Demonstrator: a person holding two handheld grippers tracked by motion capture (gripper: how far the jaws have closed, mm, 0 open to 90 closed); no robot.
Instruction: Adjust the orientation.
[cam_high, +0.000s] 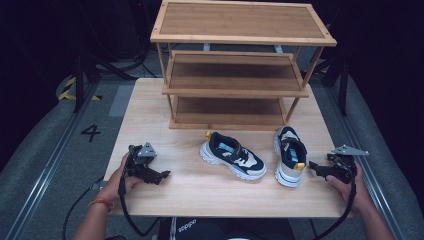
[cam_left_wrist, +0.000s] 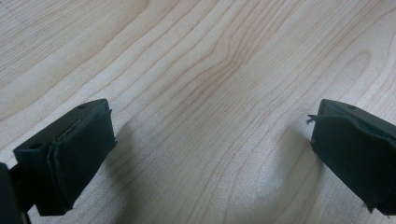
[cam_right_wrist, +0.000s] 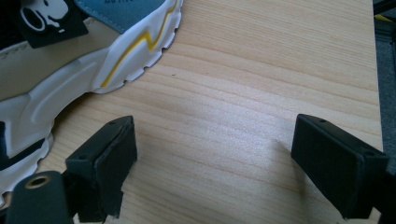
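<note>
Two dark-and-white sneakers lie on the wooden table (cam_high: 150, 107) in front of a shelf rack. The left sneaker (cam_high: 232, 155) lies slantwise at the centre; the right sneaker (cam_high: 290, 155) points away from me. My left gripper (cam_high: 164, 174) rests at the table's front left, open, with bare wood between its jaws (cam_left_wrist: 210, 140). At the front right, my right gripper (cam_high: 314, 166) stands open just beside the right sneaker, whose white sole (cam_right_wrist: 70, 93) fills the upper left of the right gripper view. Nothing lies between its jaws.
A three-tier bamboo shelf rack (cam_high: 240, 65) stands at the back of the table, its shelves bare. The table's right edge (cam_right_wrist: 376, 70) is close to the right gripper. Dark stands and cables surround the table on a grey floor.
</note>
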